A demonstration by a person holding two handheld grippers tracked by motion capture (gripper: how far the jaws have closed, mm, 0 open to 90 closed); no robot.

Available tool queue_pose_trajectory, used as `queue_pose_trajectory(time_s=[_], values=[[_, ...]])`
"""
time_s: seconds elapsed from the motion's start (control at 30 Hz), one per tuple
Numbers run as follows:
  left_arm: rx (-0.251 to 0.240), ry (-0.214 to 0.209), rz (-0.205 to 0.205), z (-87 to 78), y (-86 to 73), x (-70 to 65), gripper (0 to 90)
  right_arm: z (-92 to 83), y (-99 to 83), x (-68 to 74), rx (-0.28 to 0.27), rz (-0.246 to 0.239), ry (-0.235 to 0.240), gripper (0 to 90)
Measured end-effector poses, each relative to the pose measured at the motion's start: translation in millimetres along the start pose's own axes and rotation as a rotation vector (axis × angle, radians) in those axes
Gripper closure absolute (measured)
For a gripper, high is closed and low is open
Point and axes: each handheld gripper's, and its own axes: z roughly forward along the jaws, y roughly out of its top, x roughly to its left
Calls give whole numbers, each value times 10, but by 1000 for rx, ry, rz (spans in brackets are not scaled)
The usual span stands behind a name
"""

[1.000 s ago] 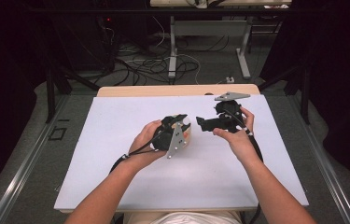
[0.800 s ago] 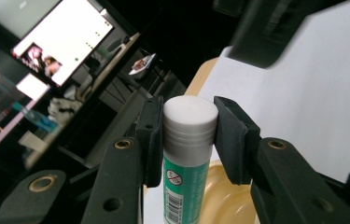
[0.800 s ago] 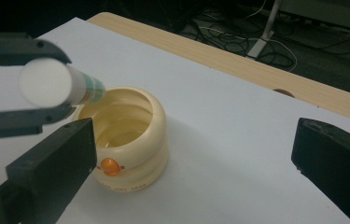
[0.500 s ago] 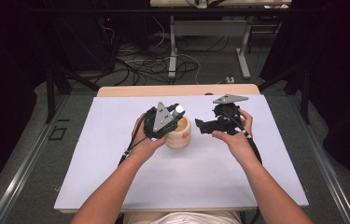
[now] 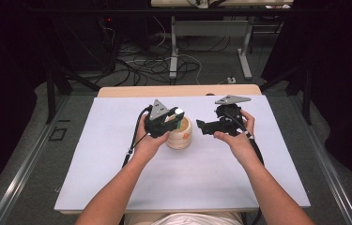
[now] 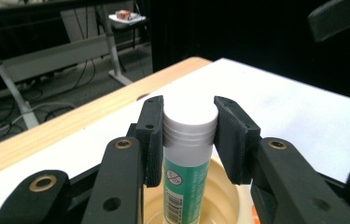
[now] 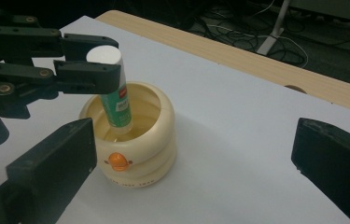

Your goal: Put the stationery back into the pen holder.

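Nearest the person, on the white mat (image 5: 117,178), both forearms reach forward toward a cream ringed pot (image 5: 181,135) that stands near the mat's middle. Just left of the pot, the left gripper (image 6: 189,123) has its jaws clamped on the white cap of a green glue stick (image 6: 187,154), whose lower end sits tilted inside the pot, above its floor or on it, I cannot tell. Right of the pot and apart from it, the right gripper (image 7: 191,158) has its jaws spread wide, with nothing between them. Beyond the pot, the mat ends at the wooden table edge (image 5: 178,90).
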Motion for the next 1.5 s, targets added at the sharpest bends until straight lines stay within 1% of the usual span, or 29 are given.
queue_pose_trajectory(time_s=[0.27,0.43,0.47,0.57,0.7,0.77,0.83,0.9,0.93,0.97,1.0,1.03,1.1,1.17,1.2,1.3,1.4,1.47,1.5], values=[[65,-4,-24,69,-48,6,652,6,-10,-8,4,1,8,0],[100,1,-64,98,-70,16,650,9,-13,-8,12,2,14,0],[107,4,-66,100,-73,17,651,13,-14,-8,9,1,14,0],[123,3,-85,110,-84,20,650,15,-14,-3,11,0,15,0],[127,-2,-100,123,-97,23,650,24,-17,4,12,0,16,0],[130,4,-95,124,-100,30,648,26,-20,11,14,1,17,0],[128,-4,-102,127,-102,32,648,28,-21,11,17,-1,18,0],[130,-2,-103,125,-100,31,646,28,-21,12,17,0,17,0],[120,-4,-103,118,-95,31,639,28,-21,12,16,0,18,0],[104,-1,-101,112,-88,27,618,28,-21,14,14,1,19,0],[103,3,-94,100,-77,30,593,27,-22,14,14,0,18,0],[90,3,-101,87,-63,29,570,26,-23,14,15,-1,18,0],[83,8,-104,63,-41,35,516,25,-24,13,15,0,18,0],[74,20,-113,26,-18,43,471,22,-23,11,15,-2,17,0],[70,18,-117,9,-10,47,455,21,-22,12,13,-3,17,0],[49,28,-136,-54,19,46,412,19,-21,14,11,-2,18,0],[35,40,-134,-131,52,52,393,19,-23,15,12,-2,19,0],[15,41,-149,-193,82,48,387,16,-25,14,13,-3,19,0],[16,47,-149,-225,96,46,387,15,-26,14,14,-3,20,0]])
